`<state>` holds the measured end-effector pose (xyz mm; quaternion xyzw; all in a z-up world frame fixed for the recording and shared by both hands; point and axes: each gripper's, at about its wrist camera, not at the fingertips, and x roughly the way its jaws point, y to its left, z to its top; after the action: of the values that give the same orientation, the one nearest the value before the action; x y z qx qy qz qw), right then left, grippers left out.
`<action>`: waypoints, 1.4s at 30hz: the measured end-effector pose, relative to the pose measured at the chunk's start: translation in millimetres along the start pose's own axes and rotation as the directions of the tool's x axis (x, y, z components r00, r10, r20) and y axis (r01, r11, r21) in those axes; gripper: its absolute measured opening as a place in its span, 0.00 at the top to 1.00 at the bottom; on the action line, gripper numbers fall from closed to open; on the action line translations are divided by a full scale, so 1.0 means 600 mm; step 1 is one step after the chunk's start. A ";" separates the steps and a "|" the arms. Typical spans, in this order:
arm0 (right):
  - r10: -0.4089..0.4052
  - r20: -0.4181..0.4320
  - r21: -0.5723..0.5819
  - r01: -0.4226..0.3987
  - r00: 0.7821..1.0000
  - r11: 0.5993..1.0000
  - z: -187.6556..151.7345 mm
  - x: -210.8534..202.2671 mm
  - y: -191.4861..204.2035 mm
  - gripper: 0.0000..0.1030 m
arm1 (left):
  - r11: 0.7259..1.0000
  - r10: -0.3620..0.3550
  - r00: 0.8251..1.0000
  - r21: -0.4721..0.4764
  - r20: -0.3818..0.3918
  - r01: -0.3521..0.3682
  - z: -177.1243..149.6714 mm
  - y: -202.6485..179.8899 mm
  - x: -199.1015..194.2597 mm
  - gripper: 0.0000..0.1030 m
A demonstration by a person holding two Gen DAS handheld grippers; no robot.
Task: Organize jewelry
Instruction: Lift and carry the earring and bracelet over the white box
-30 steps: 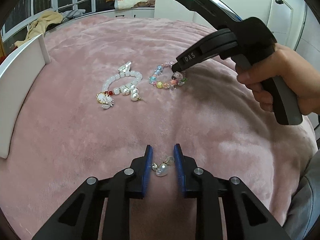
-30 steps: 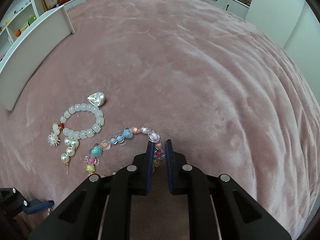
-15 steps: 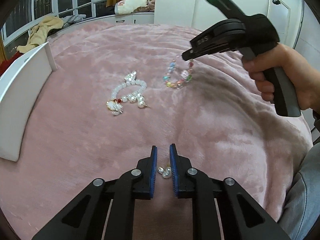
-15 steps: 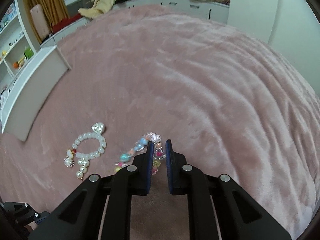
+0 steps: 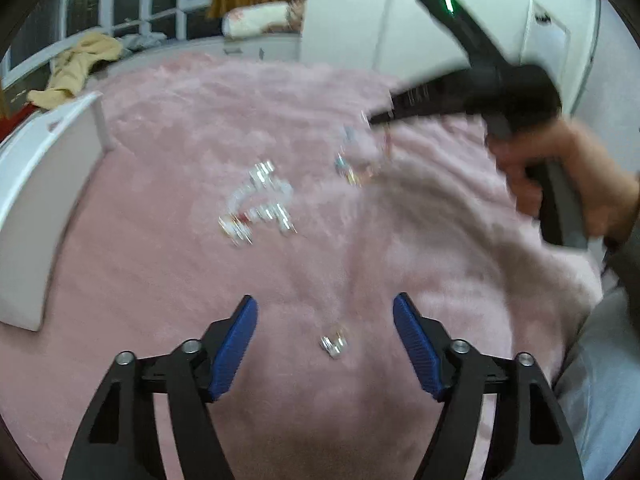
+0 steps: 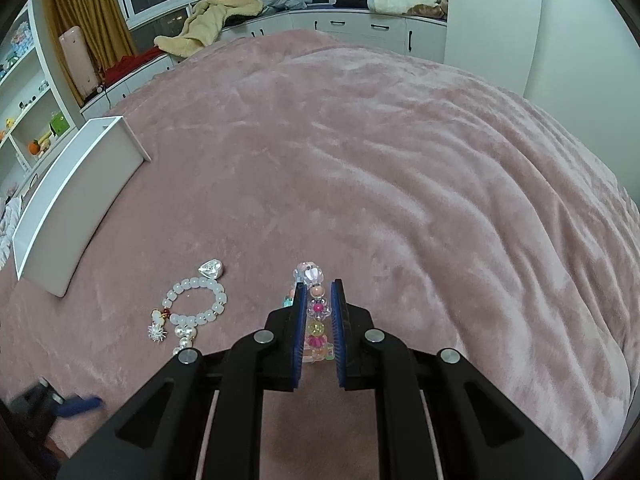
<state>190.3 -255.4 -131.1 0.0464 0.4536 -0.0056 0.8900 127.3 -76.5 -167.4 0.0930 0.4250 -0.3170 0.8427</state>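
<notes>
I judge the sorting barely begun: nothing I can see has gone into the long white open-topped box (image 6: pixel 76 196) at the far left of the pink plush bed cover (image 6: pixel 400 160), though its inside is hidden from me. My right hand-held gripper (image 6: pixel 319 320) is clenched on the multicoloured bracelet of clear, pink, yellow and blue plastic beads (image 6: pixel 316 312), lifted clear of the bed; the strand runs lengthwise between the pads, its long axis pointing away from me, the clear flower bead at the tip and the rest dangling to the left. My left hand-held gripper (image 5: pixel 325 344) is opening, its blue pads wide apart and touching nothing, with the small pearl-and-silver earring (image 5: pixel 334 344) lying on the cover between them, too blurred to tell its heading. The white pearl-bead bracelet with a silver heart charm and dangling pearls (image 6: pixel 192 304) lies flat just left of my right hand-held gripper, heart end toward the far side. All three pieces remain unstored.
</notes>
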 end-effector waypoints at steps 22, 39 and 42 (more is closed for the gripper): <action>0.072 0.078 -0.037 -0.069 0.994 0.997 0.024 -0.060 0.063 0.88 | 0.997 0.054 0.998 0.045 0.027 -0.055 0.015 0.018 -0.038 0.80; 0.134 0.071 -0.194 -0.118 0.989 0.974 0.110 -0.090 0.245 0.88 | 0.938 0.337 0.935 -0.121 0.111 -0.324 0.091 0.225 -0.178 0.80; 0.149 0.061 -0.239 -0.131 0.987 0.962 0.130 -0.079 0.301 0.88 | 0.914 0.389 0.916 -0.162 0.100 -0.371 0.095 0.273 -0.200 0.80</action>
<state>234.9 -83.7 -33.2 -0.0270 0.4114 0.1090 0.9045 212.8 82.0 -57.5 0.0937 0.3640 -0.1217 0.9186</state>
